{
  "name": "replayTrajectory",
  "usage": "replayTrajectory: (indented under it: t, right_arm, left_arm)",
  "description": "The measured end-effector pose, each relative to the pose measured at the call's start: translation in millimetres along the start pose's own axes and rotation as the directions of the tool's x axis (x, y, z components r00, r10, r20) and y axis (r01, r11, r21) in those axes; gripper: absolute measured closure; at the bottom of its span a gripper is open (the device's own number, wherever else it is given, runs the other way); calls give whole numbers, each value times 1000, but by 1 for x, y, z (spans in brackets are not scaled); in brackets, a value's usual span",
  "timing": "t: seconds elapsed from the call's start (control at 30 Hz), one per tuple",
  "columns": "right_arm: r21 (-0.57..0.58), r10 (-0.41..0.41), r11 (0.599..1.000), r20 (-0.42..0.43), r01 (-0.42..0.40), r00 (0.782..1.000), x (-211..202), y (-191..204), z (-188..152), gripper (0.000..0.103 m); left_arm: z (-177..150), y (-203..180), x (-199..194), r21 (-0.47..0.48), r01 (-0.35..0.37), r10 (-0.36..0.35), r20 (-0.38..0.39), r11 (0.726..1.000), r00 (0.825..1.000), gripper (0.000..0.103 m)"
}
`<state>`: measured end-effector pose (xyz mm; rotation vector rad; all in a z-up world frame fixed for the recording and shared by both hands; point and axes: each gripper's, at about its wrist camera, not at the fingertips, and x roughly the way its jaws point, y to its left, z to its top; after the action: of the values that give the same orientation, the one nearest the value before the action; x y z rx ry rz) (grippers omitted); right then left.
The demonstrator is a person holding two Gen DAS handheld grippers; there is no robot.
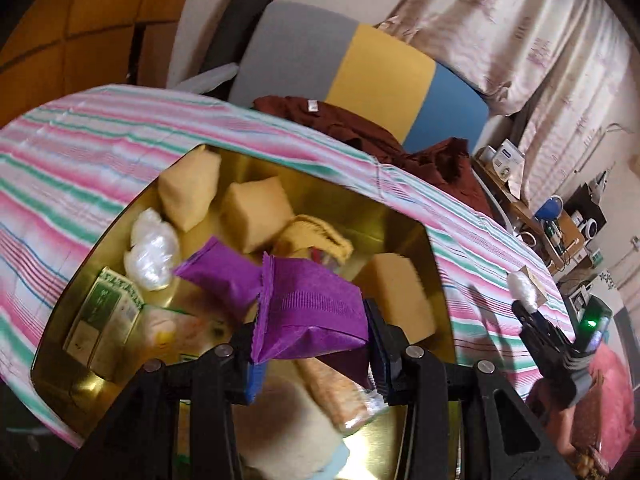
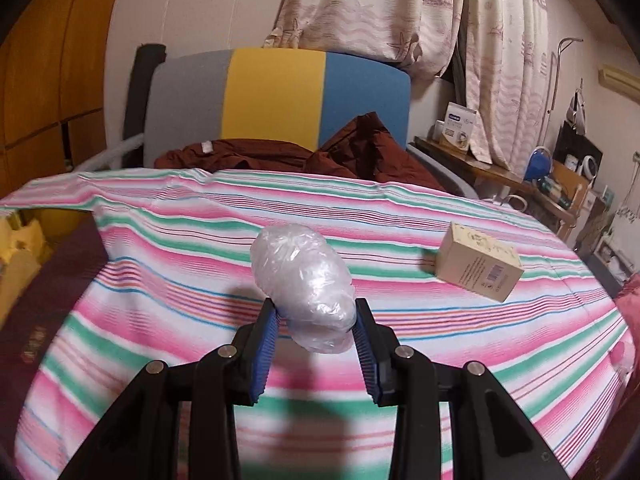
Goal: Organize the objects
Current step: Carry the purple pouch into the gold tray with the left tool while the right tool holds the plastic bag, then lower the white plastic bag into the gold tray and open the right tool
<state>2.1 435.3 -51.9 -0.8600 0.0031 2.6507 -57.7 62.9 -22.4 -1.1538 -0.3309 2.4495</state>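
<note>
While the left hand-held gripper [image 1: 310,344] clenched a purple pouch [image 1: 308,312] above the gold tin [image 1: 420,236], the right hand-held gripper [image 2: 316,332] grasped a clear plastic bundle [image 2: 304,284] over the striped cloth [image 2: 200,240]. Tan pouches [image 1: 256,216], a green box [image 1: 104,320] and another purple pouch [image 1: 216,276] lay in the tin. A cream box [image 2: 478,264] sat on the cloth to the right.

Maroon garment [image 2: 280,156]; tricolour headboard [image 2: 276,96]; patterned curtains [image 2: 400,8]
</note>
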Motion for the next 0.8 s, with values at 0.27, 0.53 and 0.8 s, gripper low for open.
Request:
replayTrajectory:
  t: [0.27,0.53,0.8]
  right_arm:
    - [-15,175,985,54,-175,983,-48,47,10,66]
    - [-149,362,923,14,-356,932,-69,114,26,66]
    - [-239,398,879,-108,-413,911,-42,168,51,66]
  left_arm:
    - [-7,10,10,-5,-18,18,-1,1000,1000,18]
    - [-19,16,-20,27,-67,63,132,997,989,4]
    - [-21,20,-25,0,-85,85,112,996,990,0]
